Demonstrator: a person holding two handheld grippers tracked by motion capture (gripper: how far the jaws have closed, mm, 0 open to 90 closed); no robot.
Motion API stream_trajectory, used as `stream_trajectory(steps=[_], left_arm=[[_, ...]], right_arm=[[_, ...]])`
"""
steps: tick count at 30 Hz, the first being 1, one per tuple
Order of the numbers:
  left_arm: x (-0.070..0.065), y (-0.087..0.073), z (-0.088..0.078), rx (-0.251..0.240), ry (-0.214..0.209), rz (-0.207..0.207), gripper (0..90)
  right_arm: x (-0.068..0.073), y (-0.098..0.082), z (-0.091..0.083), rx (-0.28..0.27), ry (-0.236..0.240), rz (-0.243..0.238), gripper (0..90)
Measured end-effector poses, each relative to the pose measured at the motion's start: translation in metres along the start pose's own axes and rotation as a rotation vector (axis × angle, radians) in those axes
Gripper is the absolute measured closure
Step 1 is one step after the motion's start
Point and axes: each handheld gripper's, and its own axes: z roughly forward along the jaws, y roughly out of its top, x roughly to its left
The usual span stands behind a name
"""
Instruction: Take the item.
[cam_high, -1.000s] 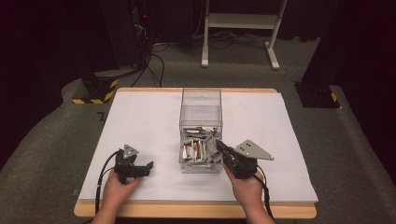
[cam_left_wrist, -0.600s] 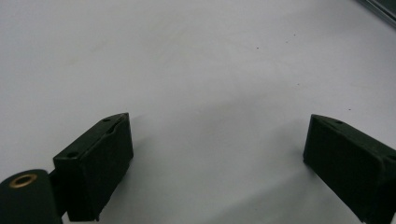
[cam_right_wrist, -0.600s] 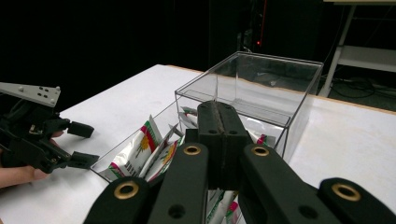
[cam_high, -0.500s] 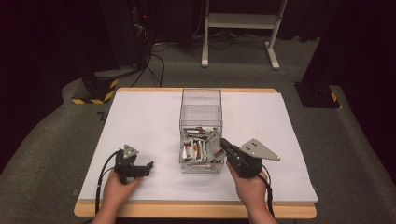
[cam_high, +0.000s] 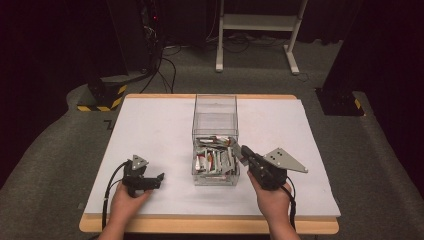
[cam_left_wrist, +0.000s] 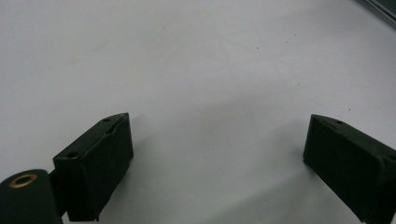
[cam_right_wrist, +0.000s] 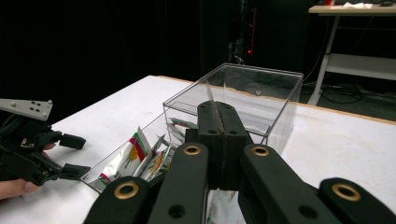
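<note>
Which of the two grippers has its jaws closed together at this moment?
The right gripper, beside the clear box of packets: its jaws press flat together. The left gripper stands wide open over bare table.

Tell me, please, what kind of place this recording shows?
Probably a lab or recording room, not a home. A white-topped table stands on grey carpet among black curtains, hazard-striped floor blocks sit beside cables, and a clear box of sachets is laid out for handling.
</note>
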Motion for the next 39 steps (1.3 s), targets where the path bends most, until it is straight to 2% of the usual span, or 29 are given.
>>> stream_trajectory(steps=[35, 39], left_arm=[[0.0, 0.0, 0.0, -0.001, 0.0, -0.003, 8.4], [0.0, 0.0, 0.0, 0.004, -0.001, 0.002, 8.4]], right_arm=[[-0.031, -0.005, -0.011, 0.005, -0.104, 0.024, 90.0], [-0.037, -0.007, -0.011, 0.01, -0.13, 0.028, 90.0]])
